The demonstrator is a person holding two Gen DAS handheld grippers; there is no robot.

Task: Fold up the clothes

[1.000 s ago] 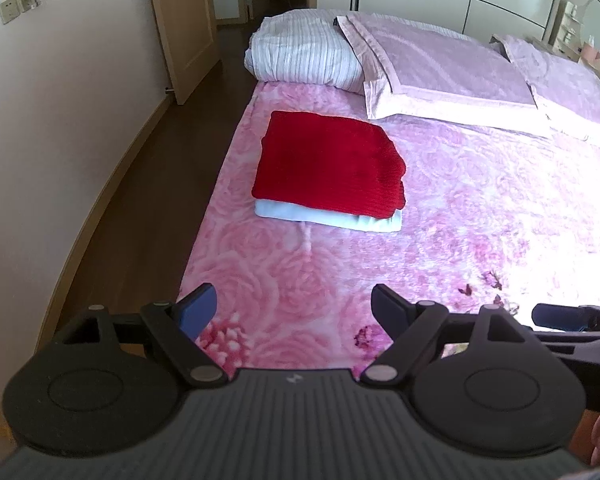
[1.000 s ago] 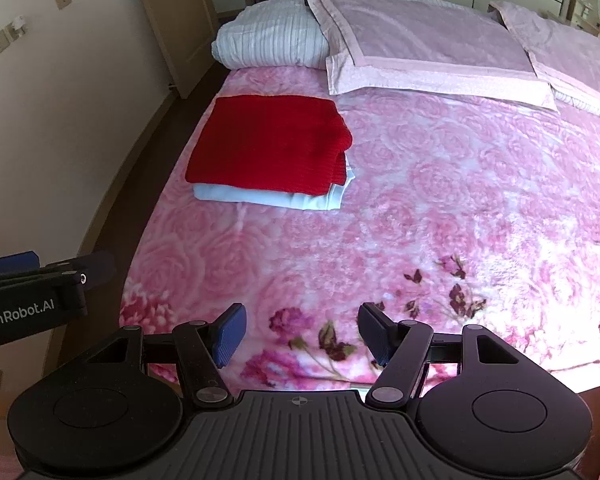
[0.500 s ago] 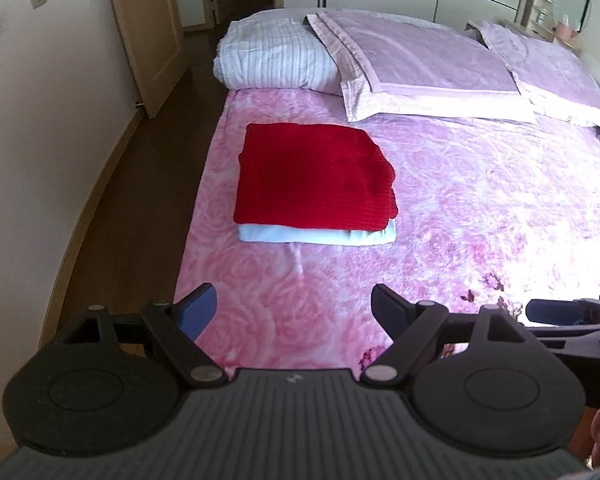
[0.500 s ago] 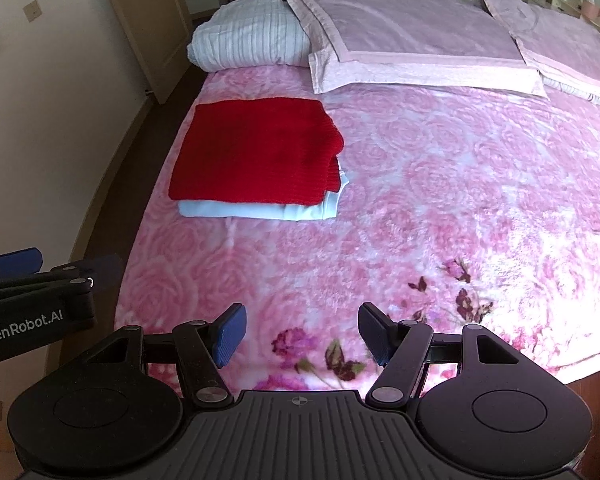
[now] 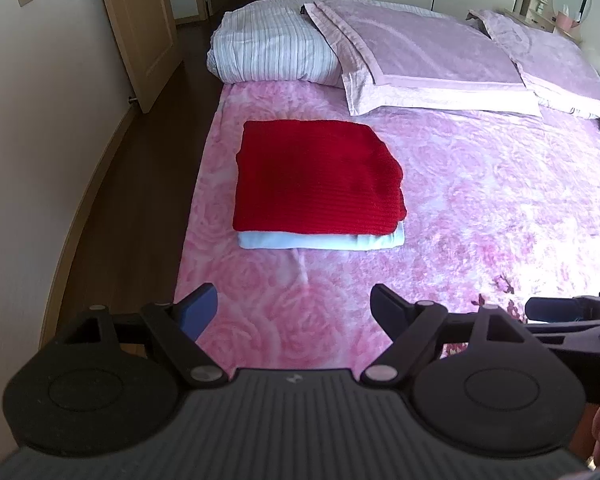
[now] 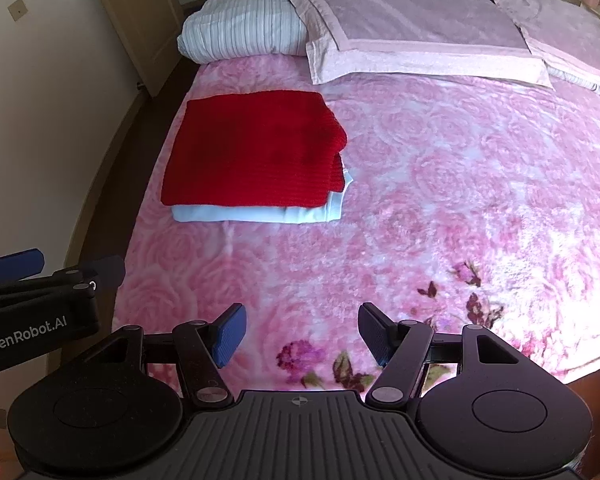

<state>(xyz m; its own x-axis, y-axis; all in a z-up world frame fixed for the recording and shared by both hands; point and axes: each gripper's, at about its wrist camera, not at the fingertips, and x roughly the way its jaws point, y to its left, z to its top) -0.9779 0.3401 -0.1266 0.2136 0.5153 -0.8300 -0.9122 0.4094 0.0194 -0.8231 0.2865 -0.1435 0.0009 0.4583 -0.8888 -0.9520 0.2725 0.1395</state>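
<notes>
Two grippers are closest to us, and both point down at the bed (image 5: 500, 208). Our left gripper (image 5: 294, 306) has its blue pads spread wide apart, with nothing between them but the pink blanket below. Our right gripper (image 6: 302, 332) is open about the same way, and it holds nothing too. We see the left one again at the left edge of the right view, over the side of the bed.

Past the pads, pink roses cover the blanket, with some darker flowers near the front edge. Farther on, near the left side of the bed, a red sweater (image 5: 316, 176) lies folded flat. It sits right on top of a folded white cloth (image 5: 320, 241), which peeks out along the near edge and the right side.

Behind the pile, a striped pillow (image 5: 272, 48) lies at the head of the bed. Beside it are two pink pillows (image 5: 428, 60). A wooden door (image 5: 140, 28) stands at the far left, by the wall.
</notes>
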